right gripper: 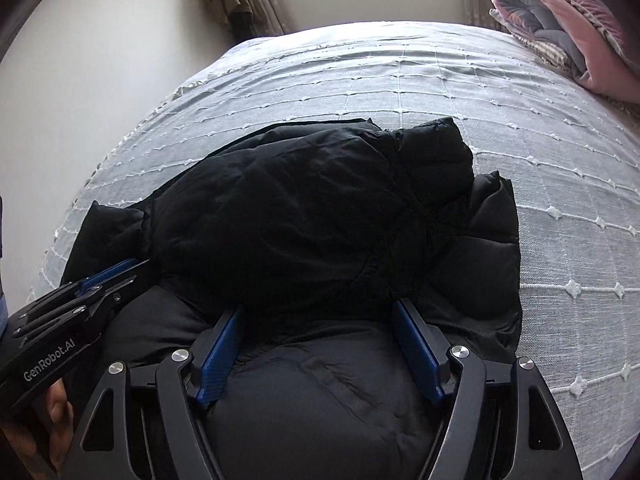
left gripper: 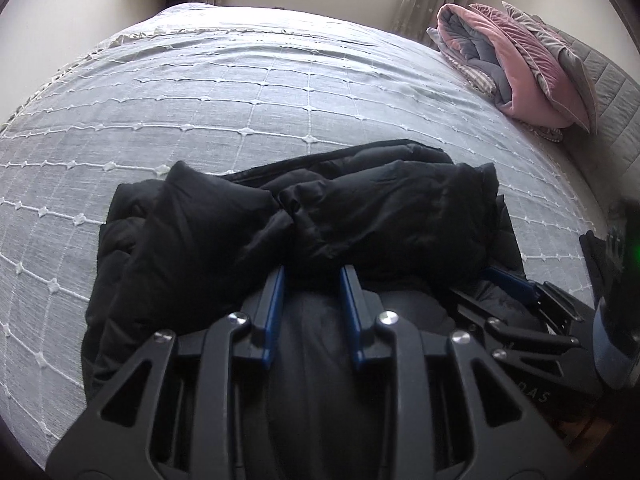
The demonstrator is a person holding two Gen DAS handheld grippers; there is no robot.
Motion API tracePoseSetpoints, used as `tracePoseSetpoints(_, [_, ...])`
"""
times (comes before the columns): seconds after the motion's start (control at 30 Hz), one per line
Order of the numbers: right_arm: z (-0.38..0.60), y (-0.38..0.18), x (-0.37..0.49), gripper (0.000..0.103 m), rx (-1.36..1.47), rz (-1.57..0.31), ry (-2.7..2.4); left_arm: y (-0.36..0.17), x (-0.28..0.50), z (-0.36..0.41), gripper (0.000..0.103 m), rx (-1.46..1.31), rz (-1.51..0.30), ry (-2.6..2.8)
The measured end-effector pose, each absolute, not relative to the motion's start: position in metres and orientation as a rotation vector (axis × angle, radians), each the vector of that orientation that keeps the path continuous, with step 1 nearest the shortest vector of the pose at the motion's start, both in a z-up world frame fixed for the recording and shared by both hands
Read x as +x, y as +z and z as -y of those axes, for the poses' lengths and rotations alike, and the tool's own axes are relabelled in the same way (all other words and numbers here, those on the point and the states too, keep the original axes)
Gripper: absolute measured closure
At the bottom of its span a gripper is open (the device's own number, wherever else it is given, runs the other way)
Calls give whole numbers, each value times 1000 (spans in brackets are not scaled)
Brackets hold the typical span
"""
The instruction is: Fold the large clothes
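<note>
A black puffer jacket [left gripper: 304,216] lies bunched on the bed, its sleeves folded across the body. My left gripper [left gripper: 312,276] hovers over the jacket's near edge. Its blue pads [left gripper: 275,300] stand a little apart with flat fabric beneath them and nothing pinched. In the right wrist view the jacket [right gripper: 320,208] fills the middle. My right gripper [right gripper: 318,306] stands wide open over the near hem, pads [right gripper: 416,344] on either side of a puffed panel without pressing it. The two grippers sit side by side: the right gripper [left gripper: 502,290] shows at right, the left gripper [right gripper: 140,271] at left.
A grey bedspread [left gripper: 240,92] with a white grid covers the bed. A folded pink and grey quilt [left gripper: 516,64] and a pillow lie at the far right corner. Walls, a window and curtains stand behind. A person's hand [right gripper: 56,404] holds the left gripper's handle.
</note>
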State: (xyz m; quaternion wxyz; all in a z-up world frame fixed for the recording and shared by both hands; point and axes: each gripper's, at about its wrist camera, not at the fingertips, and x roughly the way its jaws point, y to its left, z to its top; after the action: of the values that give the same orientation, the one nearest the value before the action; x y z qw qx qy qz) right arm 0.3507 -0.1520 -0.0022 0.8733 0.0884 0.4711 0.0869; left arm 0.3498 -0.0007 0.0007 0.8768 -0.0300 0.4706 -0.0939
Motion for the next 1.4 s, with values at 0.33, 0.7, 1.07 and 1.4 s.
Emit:
tracePoseSetpoints(0.33, [195,72,255,18,204,-816,156,49,291,-44,52,-190,-960,-267])
tracePoseSetpoints(0.7, [266,57,191,18,503,-816,99,30,248,-74,51,-130,-989,-194])
tracePoseSetpoints(1.07, [241,21,198,18,622,-929,197,7,239,-98,25,-143,-1038,-182])
tracePoseSetpoints(1.4, [229,10,204,18,565,-961,189,2,237,-92,24,-110,-1041,-174])
